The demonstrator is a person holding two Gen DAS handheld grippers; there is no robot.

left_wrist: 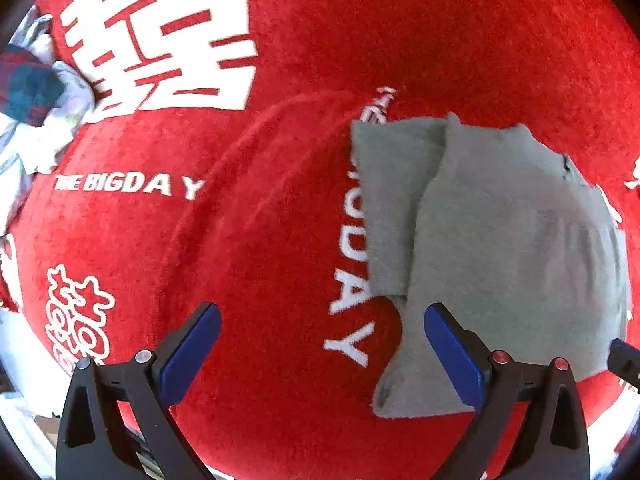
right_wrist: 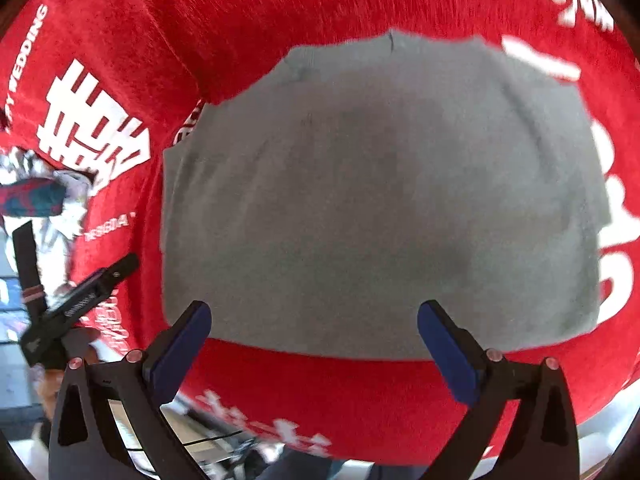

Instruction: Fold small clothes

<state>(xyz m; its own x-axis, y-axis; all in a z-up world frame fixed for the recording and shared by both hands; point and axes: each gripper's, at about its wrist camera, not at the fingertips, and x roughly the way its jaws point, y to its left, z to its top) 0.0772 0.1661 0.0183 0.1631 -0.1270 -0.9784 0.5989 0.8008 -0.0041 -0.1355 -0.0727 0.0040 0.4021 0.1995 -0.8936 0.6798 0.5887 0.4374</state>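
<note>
A small grey garment lies flat on the red cloth with white lettering, partly folded, one layer over another. It fills the middle of the right wrist view. My left gripper is open and empty just above the red cloth, its right finger over the garment's near left corner. My right gripper is open and empty above the garment's near edge. The left gripper also shows at the left of the right wrist view.
A pile of other clothes, white patterned with a dark red-and-teal piece, lies at the far left edge of the red cloth, also seen in the right wrist view. The cloth's near edge drops off just below the right gripper.
</note>
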